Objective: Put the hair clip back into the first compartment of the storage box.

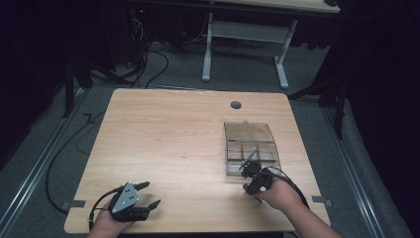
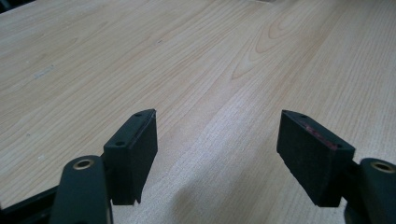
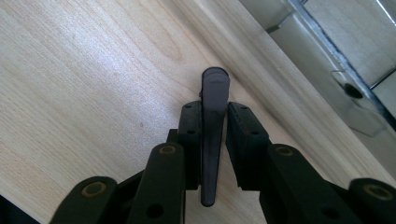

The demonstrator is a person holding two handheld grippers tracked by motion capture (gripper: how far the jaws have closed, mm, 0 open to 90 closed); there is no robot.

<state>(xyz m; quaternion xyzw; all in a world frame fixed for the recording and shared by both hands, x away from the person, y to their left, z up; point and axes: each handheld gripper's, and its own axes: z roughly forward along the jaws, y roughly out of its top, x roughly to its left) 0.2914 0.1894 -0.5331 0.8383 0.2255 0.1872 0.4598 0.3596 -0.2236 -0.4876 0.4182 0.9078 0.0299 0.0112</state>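
The right gripper (image 3: 214, 135) pinches a thin, stiff, light grey stick (image 3: 212, 140) mid-length; the left gripper (image 2: 217, 149) gapes wide, empty.

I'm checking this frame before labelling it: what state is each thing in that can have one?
Left gripper: open, nothing between its jaws, low over the table.
Right gripper: shut on the grey clip.
Grey clip: held upright between the jaws, tip sticking out.
Clear compartment box: lid open, laid back.
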